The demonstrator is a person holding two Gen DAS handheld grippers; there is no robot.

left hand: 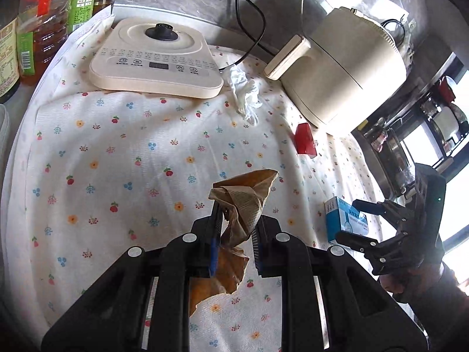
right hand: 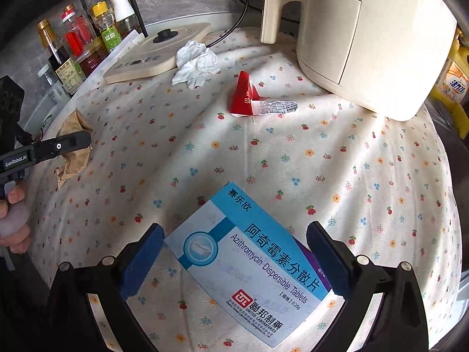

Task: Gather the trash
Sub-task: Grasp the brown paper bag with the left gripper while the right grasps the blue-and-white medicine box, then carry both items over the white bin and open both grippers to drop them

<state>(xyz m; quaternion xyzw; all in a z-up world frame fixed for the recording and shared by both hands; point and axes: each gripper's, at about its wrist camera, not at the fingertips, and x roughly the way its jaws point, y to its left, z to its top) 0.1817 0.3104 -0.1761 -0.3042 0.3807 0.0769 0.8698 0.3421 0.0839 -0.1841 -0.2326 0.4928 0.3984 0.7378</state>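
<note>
Two tools work: the left tool (left hand: 234, 234) pinches one brown paper scrap (left hand: 246, 202); the right tool (right hand: 234, 261) spreads wide around one medicine box (right hand: 249, 264). One tissue (right hand: 196, 61), one red wrapper (right hand: 246, 96) lie apart.

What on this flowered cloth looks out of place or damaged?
Litter lies between the kitchen appliances: a crumpled white tissue against the flat base unit, a torn red wrapper near the cream pot, and a medicine box lying askew. The left claw grips ragged, crumpled brown paper.

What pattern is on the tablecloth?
The tablecloth is white with small scattered flowers in red, blue and orange; the right wrist view shows it best.
</note>
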